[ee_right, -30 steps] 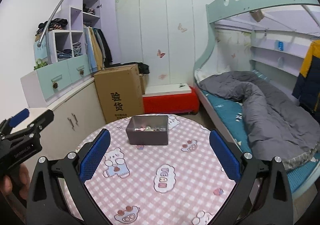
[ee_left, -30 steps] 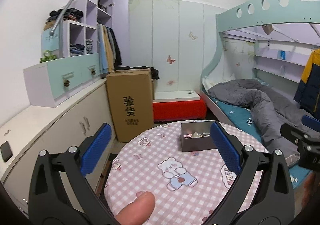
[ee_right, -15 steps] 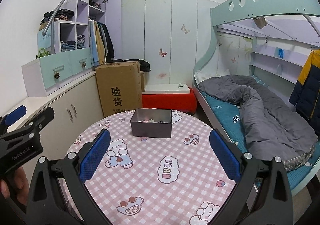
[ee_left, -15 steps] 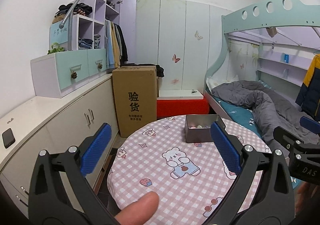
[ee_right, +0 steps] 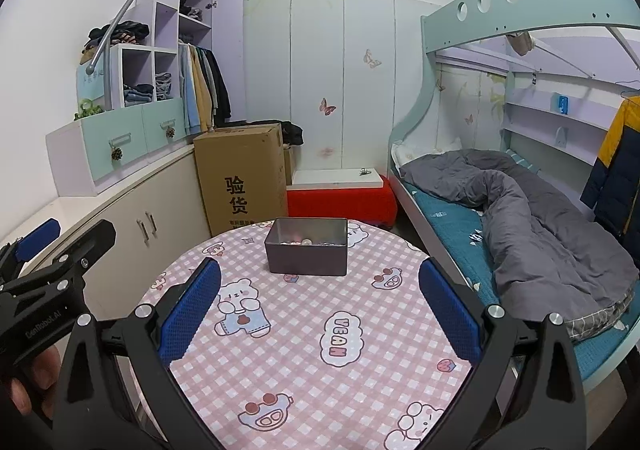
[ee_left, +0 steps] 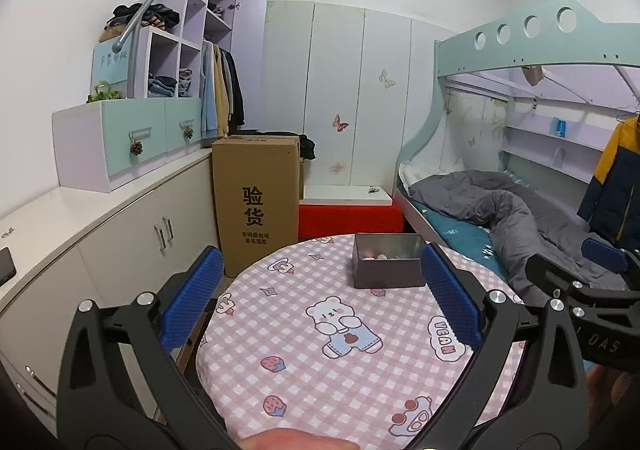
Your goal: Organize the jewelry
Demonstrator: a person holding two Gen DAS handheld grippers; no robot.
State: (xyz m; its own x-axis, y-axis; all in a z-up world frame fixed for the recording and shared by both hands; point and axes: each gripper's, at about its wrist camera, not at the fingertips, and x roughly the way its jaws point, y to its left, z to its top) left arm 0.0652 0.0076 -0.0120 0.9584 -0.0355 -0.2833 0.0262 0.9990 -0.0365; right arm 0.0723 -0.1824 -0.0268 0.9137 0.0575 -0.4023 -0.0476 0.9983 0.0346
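Left gripper [ee_left: 320, 292] above near edge of round surface [ee_left: 304, 378], blue fingers [ee_left: 192, 296] spread wide, nothing between. Right gripper [ee_right: 320, 300] likewise, fingers [ee_right: 450, 312] wide apart, empty. Grey tin [ee_right: 306, 246] at far side of checked cloth, small jewelry pieces [ee_right: 306, 242] inside. Cardboard box [ee_right: 240, 186] behind on floor.

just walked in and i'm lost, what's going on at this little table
A person holds a handheld gripper in each hand above a round table with a pink checked cloth. The left gripper and right gripper are both open and hold nothing. A grey tin box with small jewelry pieces inside stands at the far side of the table. Neither gripper touches it; the sorting looks not yet begun.
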